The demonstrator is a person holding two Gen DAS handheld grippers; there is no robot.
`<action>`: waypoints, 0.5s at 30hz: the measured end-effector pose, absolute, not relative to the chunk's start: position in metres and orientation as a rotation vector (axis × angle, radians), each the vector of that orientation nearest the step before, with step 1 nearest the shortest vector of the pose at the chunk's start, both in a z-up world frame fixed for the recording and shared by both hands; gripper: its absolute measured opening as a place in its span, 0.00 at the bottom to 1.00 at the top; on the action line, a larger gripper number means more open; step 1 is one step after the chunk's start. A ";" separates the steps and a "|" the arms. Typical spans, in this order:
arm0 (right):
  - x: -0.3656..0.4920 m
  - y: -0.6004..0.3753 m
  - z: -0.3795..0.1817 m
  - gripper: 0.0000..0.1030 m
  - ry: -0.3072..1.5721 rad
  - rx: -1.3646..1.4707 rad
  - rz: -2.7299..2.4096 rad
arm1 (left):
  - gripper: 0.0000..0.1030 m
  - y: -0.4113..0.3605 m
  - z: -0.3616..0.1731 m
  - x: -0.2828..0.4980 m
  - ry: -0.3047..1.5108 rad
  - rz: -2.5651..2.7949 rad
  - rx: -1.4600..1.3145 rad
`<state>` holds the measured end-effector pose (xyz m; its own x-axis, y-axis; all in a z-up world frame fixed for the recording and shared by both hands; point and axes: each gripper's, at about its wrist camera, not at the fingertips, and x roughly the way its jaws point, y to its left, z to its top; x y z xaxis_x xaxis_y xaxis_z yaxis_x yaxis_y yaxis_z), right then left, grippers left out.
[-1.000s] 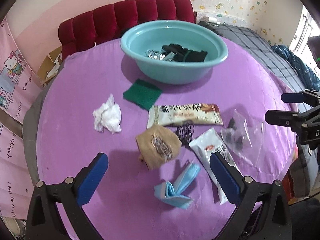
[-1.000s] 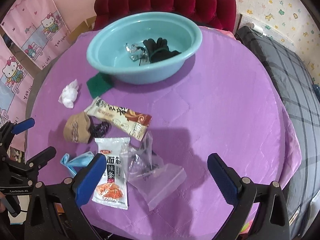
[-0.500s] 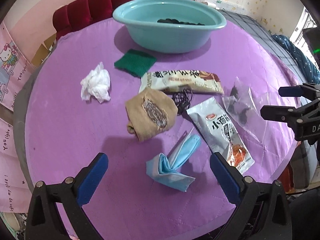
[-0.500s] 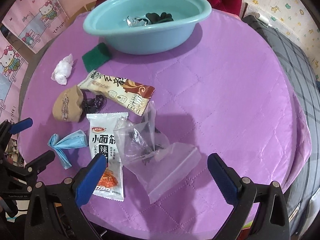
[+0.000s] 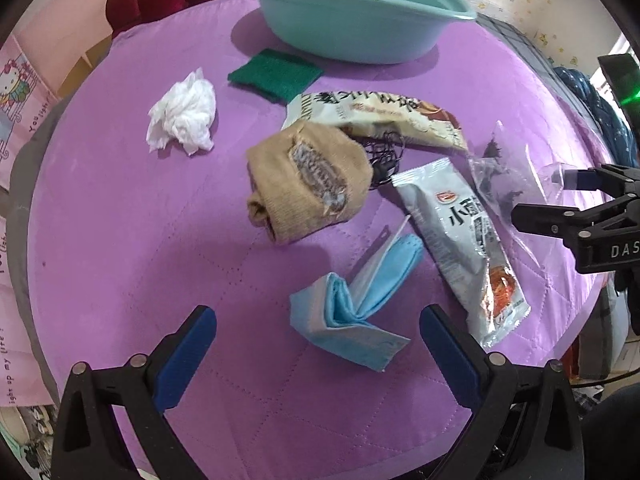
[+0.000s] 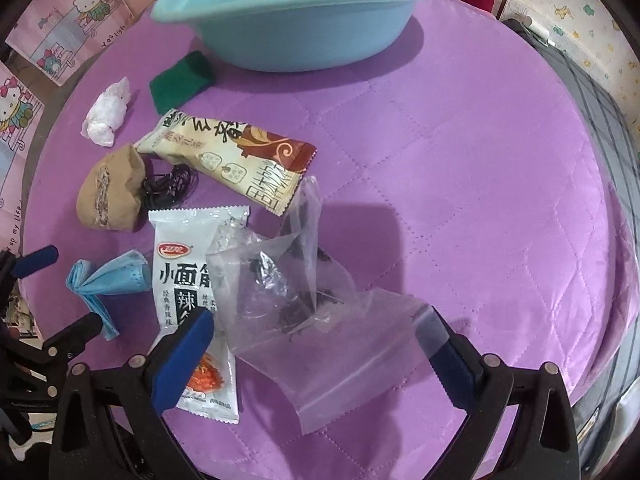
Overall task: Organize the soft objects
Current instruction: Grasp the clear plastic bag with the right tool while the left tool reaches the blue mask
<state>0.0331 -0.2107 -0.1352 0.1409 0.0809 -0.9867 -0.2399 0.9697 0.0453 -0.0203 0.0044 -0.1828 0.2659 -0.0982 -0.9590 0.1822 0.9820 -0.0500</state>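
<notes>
On the purple table cover, a folded blue face mask point(image 5: 348, 312) lies between the wide-apart fingers of my left gripper point(image 5: 316, 320), which is open just above it. Beyond the mask are a tan sock point(image 5: 304, 184), a crumpled white tissue point(image 5: 182, 112) and a green scouring pad point(image 5: 276, 74). My right gripper point(image 6: 318, 320) points down over a clear plastic bag point(image 6: 304, 292). Its jaws are closing with the bag's near end between them, and the pads do not press it. A teal basin point(image 6: 304, 28) stands at the far side.
A cream snack packet point(image 6: 232, 156), a silver snack packet point(image 6: 180, 264) and black hair ties point(image 6: 168, 184) lie among the soft things. A red padded headboard and a bed are behind the table. The table's right half point(image 6: 480, 160) is bare cover.
Both grippers have come down toward the table, so the mask and the clear bag look larger and nearer. The right jaws have narrowed a little. No object has moved.
</notes>
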 end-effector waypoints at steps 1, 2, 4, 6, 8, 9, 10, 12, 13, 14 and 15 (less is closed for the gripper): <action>0.033 -0.211 -0.134 0.69 1.403 -0.131 0.230 | 1.00 0.006 -0.185 -0.019 1.290 -0.190 0.070; 0.033 -0.212 -0.134 0.68 1.402 -0.126 0.229 | 1.00 0.007 -0.185 -0.020 1.291 -0.192 0.066; 0.034 -0.214 -0.131 0.47 1.402 -0.083 0.241 | 1.00 0.007 -0.186 -0.020 1.295 -0.194 0.066; 0.035 -0.214 -0.126 0.40 1.390 -0.075 0.251 | 1.00 0.008 -0.188 -0.021 1.298 -0.196 0.060; 0.034 -0.212 -0.122 0.35 1.371 -0.098 0.255 | 1.00 0.011 -0.189 -0.021 1.299 -0.192 0.050; 0.033 -0.212 -0.120 0.35 1.365 -0.098 0.259 | 1.00 0.011 -0.190 -0.021 1.302 -0.191 0.044; 0.033 -0.212 -0.118 0.35 1.361 -0.092 0.265 | 1.00 0.010 -0.192 -0.022 1.302 -0.192 0.041; 0.033 -0.212 -0.113 0.35 1.348 -0.088 0.267 | 1.00 0.008 -0.191 -0.021 1.304 -0.193 0.032; 0.032 -0.210 -0.110 0.35 1.345 -0.088 0.268 | 1.00 0.005 -0.192 -0.020 1.305 -0.197 0.029; 0.033 -0.210 -0.109 0.35 1.341 -0.087 0.270 | 1.00 0.004 -0.193 -0.019 1.307 -0.205 0.024; 0.033 -0.211 -0.108 0.35 1.338 -0.084 0.272 | 1.00 0.002 -0.192 -0.018 1.307 -0.210 0.022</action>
